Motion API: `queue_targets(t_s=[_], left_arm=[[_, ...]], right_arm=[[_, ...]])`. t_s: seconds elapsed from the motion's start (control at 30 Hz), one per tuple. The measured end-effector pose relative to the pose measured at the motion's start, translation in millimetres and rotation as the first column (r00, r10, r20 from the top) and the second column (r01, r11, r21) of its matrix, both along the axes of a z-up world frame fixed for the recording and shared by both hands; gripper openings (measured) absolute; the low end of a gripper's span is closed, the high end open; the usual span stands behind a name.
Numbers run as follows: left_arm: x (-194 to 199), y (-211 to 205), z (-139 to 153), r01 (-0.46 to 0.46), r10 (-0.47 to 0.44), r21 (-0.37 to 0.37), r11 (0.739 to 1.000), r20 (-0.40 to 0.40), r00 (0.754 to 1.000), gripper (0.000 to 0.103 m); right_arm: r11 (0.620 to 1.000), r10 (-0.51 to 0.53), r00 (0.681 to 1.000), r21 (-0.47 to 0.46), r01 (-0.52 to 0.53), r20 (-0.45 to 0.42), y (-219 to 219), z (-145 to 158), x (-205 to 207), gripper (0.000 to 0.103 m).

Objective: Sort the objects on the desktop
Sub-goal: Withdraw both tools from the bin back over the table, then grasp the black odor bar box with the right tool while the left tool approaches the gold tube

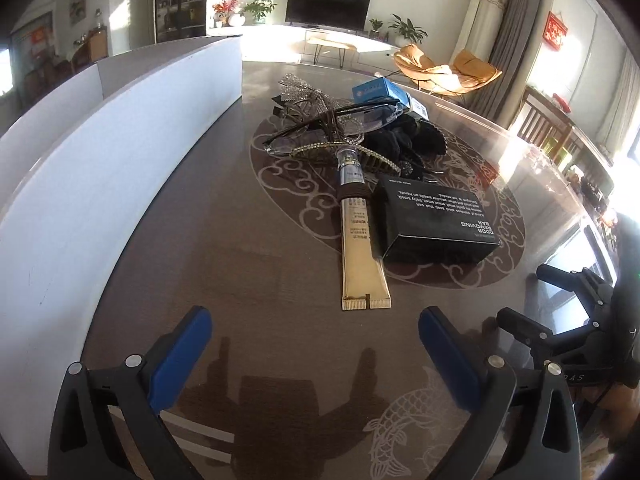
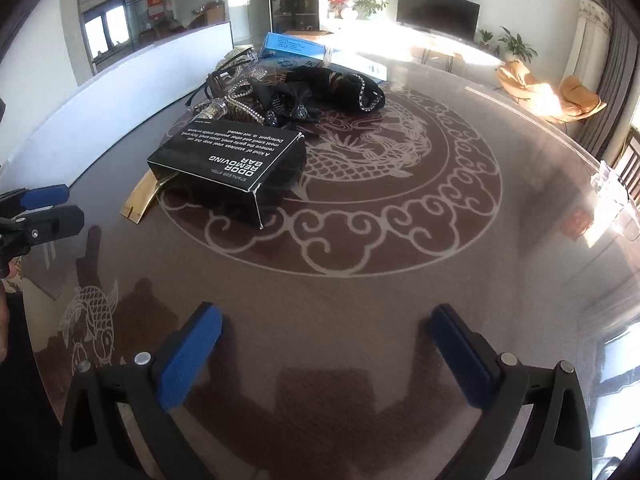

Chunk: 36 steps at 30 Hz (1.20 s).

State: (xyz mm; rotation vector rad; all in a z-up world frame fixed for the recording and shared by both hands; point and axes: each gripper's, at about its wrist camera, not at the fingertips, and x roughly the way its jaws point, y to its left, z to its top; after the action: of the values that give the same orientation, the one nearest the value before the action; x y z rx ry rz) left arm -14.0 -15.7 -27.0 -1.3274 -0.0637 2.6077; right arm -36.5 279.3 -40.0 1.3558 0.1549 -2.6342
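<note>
Everything to be sorted sits heaped near the middle of the round table (image 2: 400, 280), as though dumped there for picking apart one piece at a time. A black box (image 1: 432, 220) marked as an odor removing bar lies nearest, just beside a long gold tube (image 1: 362, 264) whose capped end runs under the pile. Behind them a pair of glasses (image 1: 340, 120) rests across rhinestone hair clips (image 1: 304, 96) and a black cloth bundle (image 1: 404, 140), with a blue box (image 1: 380, 90) at the back. A white board (image 1: 100, 184) curves along the table's far-left edge.

The left gripper (image 1: 316, 354) and right gripper (image 2: 328, 354) both hang over bare tabletop short of the pile, jaws spread wide with nothing between them, touching nothing. Sorting looks not yet begun.
</note>
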Motion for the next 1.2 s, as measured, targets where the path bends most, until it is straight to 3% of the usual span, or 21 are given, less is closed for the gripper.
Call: queue_targets(t_s=[0.27, 0.57, 0.7, 0.97, 1.03, 1.1, 1.2], left_arm=[[-12, -7, -12, -0.052, 0.052, 0.043, 0.998, 0.015, 0.999, 0.103], [-12, -20, -17, -0.055, 0.048, 0.181, 0.982, 0.046, 0.998, 0.103], [-16, -11, -18, -0.044, 0.039, 0.132, 0.99, 0.041, 0.998, 0.103], [-21, 12, -23, -0.047, 0.049, -0.052, 0.998, 0.031, 0.998, 0.103], [-21, 14, -24, -0.046, 0.048, -0.068, 0.997, 0.029, 0.998, 0.103], [-22, 14, -25, -0.046, 0.048, -0.076, 0.996, 0.027, 0.998, 0.103], [-22, 13, -26, -0.062, 0.064, -0.09, 0.994, 0.024, 0.998, 0.103]], right_arm=[[0.999, -0.033, 0.999, 0.0, 0.033, 0.0, -4, 0, -2, 0.103], [0.999, -0.033, 0.999, 0.0, 0.033, 0.0, -4, 0, -3, 0.103], [0.999, -0.032, 0.999, 0.0, 0.032, -0.001, -4, 0, -3, 0.103], [1.0, -0.032, 1.0, 0.0, 0.032, -0.001, -4, 0, -3, 0.103], [0.999, 0.03, 1.0, -0.014, -0.03, -0.002, -7, 0, -7, 0.103], [0.985, 0.171, 0.985, 0.001, -0.171, -0.01, -14, 0, -16, 0.103], [0.93, 0.362, 0.93, 0.09, -0.357, -0.057, -29, 6, -30, 0.103]])
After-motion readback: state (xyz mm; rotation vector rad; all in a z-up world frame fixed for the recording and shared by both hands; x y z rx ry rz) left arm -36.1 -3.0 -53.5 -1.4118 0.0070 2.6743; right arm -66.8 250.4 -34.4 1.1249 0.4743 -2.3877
